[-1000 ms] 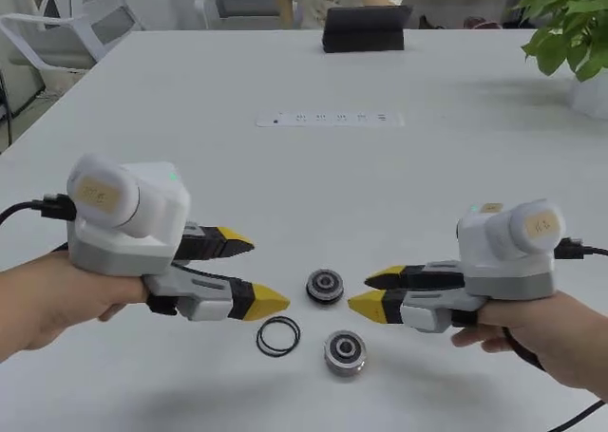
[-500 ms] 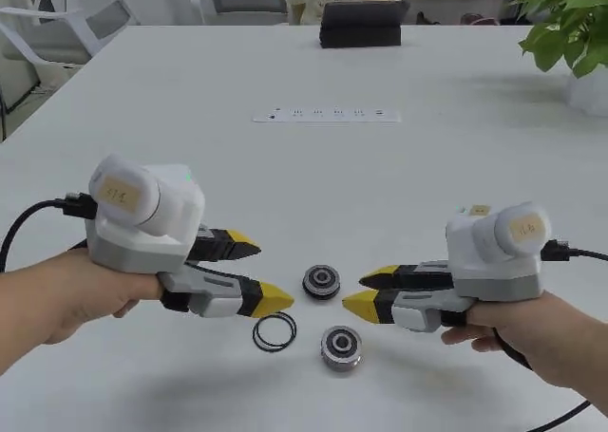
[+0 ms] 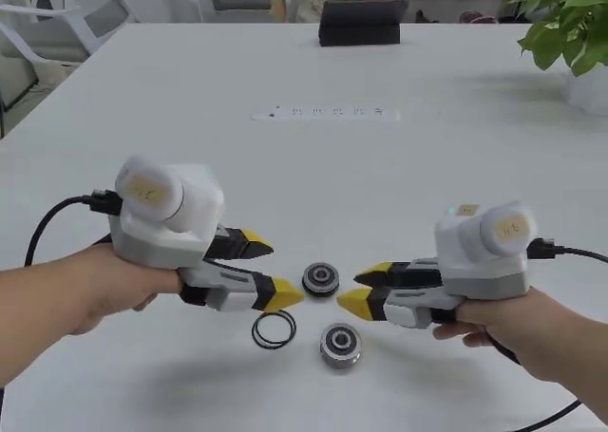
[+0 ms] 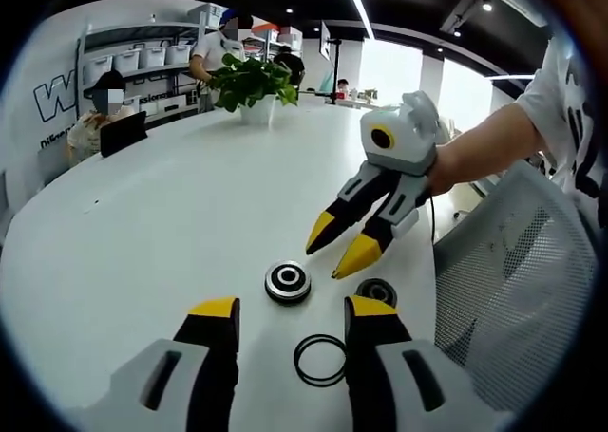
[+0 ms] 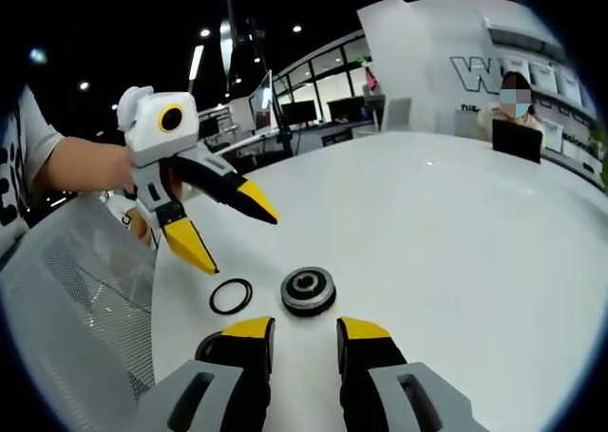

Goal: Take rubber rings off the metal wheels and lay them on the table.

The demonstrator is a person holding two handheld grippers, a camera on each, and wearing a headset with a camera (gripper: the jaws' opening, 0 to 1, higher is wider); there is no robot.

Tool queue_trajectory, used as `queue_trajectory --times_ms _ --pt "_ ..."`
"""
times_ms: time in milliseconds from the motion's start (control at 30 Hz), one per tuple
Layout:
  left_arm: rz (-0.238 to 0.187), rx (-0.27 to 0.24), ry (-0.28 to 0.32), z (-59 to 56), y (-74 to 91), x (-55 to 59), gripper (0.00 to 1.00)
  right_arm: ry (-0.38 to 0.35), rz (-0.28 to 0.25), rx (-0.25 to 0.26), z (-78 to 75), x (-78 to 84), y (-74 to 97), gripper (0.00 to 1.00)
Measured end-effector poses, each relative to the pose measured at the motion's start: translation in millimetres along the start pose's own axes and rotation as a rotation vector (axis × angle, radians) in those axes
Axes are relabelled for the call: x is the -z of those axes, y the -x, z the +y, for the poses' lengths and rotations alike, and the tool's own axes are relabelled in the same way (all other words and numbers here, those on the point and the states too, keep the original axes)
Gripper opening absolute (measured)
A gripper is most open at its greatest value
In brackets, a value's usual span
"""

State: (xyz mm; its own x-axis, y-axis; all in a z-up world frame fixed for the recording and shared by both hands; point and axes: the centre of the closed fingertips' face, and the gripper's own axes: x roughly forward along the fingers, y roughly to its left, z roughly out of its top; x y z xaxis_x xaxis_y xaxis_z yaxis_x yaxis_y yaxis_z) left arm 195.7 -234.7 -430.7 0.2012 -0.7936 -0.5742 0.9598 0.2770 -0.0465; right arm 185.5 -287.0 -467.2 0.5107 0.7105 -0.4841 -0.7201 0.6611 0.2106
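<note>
Two small metal wheels lie on the white table (image 3: 313,185): one wheel (image 3: 321,278) sits between the two grippers, the other wheel (image 3: 341,345) nearer me. Loose black rubber rings (image 3: 274,328) lie flat left of the near wheel. My left gripper (image 3: 271,272) hovers open just left of the far wheel, and my right gripper (image 3: 356,290) hovers open just right of it, both with nothing in the jaws. In the left gripper view the wheel (image 4: 287,282) lies ahead of my open left gripper (image 4: 293,309), the rings (image 4: 320,359) near its right jaw. In the right gripper view the wheel (image 5: 308,291) lies ahead of my open right gripper (image 5: 306,328).
A white power strip (image 3: 328,114) lies mid-table. A black tablet (image 3: 364,24) stands at the far edge with a person behind it. A potted plant (image 3: 570,24) is at the far right. Cables trail from both grippers toward me. Chairs stand at the far left.
Both grippers have drawn a little closer together around the far wheel. The wheels and rings lie where they were.
</note>
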Motion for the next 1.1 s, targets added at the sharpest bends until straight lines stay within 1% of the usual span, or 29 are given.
queue_trajectory --times_ms 333,433,567,867,967,1100 --pt "0.008 0.013 -0.003 1.0 -15.3 -1.7 0.34 0.010 0.005 0.002 -0.7 0.4 -1.5 0.25" --pt "0.018 0.018 -0.013 0.9 -20.7 -1.4 0.32 0.010 0.004 0.002 -1.6 0.0 -2.1 0.25" --pt "0.023 0.017 -0.018 2.9 -26.1 0.0 0.29 0.011 0.003 0.000 -1.4 -0.3 -2.7 0.25" --pt "0.038 0.020 -0.021 2.6 -36.2 2.8 0.23 0.011 0.007 -0.002 -2.2 1.2 -3.5 0.25" --pt "0.041 0.011 -0.024 4.6 -40.0 3.1 0.18 0.009 0.007 -0.003 -2.4 1.1 -4.0 0.25" --pt "0.038 0.012 -0.022 2.9 -43.6 2.3 0.18 0.014 0.010 -0.008 -1.1 1.2 -5.2 0.24"
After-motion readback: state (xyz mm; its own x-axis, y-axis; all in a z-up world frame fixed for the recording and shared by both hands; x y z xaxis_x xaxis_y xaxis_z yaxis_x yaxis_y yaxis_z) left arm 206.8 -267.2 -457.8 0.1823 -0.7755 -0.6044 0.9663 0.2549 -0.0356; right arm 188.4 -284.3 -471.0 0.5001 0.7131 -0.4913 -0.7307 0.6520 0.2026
